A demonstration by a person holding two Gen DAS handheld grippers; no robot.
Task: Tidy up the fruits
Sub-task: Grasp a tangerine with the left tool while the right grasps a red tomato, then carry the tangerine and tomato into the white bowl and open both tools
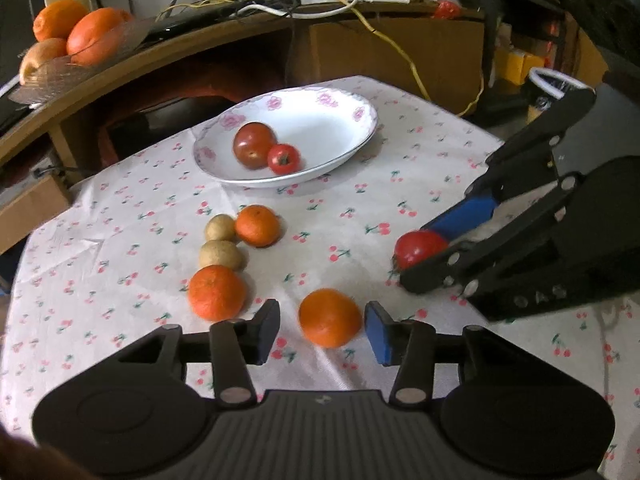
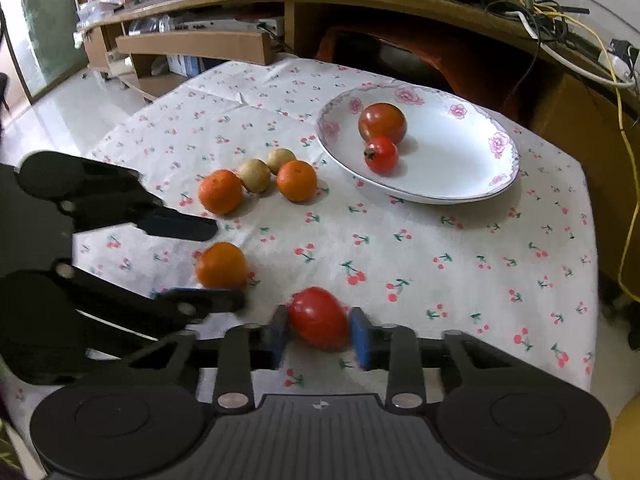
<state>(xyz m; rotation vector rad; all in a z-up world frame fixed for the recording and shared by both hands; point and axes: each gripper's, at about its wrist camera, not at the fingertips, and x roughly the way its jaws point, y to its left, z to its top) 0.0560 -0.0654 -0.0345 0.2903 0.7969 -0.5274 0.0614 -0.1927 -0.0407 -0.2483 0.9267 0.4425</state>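
Near table edge, right tongs (image 2: 318, 334) gripping tomato (image 2: 319, 317), left tongs (image 1: 322, 330) straddling orange (image 1: 330, 317)

Left gripper (image 1: 322, 330) low over table, jaws apart — orange sits between pads, untouched. Right gripper (image 2: 319, 330) low beside it, jaws closed on red tomato (image 2: 318, 317) — both blue pads pressing its sides.

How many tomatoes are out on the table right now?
3. Two sit touching in the flowered plate: a large tomato and a small tomato in front of it. The third tomato is between the right gripper fingers, near the table's front edge. More may be hidden.
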